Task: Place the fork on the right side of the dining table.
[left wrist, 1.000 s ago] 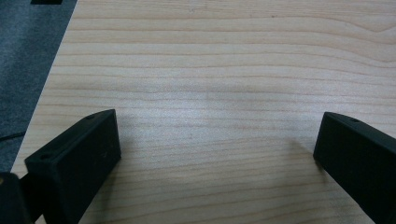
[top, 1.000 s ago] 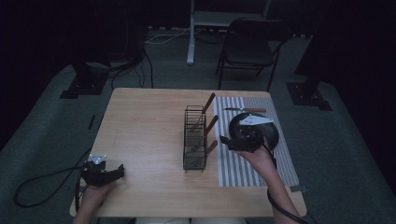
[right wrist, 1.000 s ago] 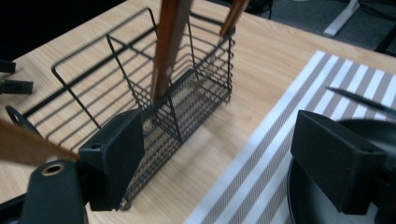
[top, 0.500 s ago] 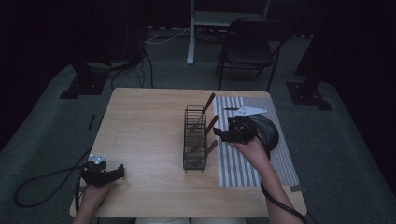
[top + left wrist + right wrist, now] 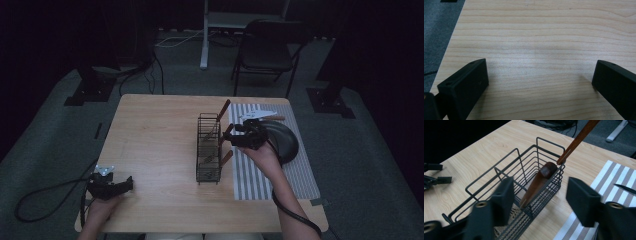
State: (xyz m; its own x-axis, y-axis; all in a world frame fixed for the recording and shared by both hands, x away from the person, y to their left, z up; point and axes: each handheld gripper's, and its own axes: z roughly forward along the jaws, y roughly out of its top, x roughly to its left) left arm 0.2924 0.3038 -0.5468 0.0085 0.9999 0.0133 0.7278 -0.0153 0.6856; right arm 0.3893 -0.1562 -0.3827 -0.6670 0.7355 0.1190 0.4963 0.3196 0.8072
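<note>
Right gripper (image 5: 239, 135): we hold it over the wire rack (image 5: 209, 148), its jaws have just been closing and stand half apart around the middle wooden handle (image 5: 537, 183), pads not yet touching it.
Left gripper (image 5: 118, 185): wide, nothing between its jaws, low over the surface (image 5: 155, 140).
Handle: leans on the rack's wall beside the striped mat (image 5: 272, 170).
Risk: closing off-centre, we could push the handle sideways.
Risk: lifting askew, we could drag the light rack along.

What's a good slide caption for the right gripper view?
Open right tongs poised above a wooden handle leaning in the black wire basket.
</note>
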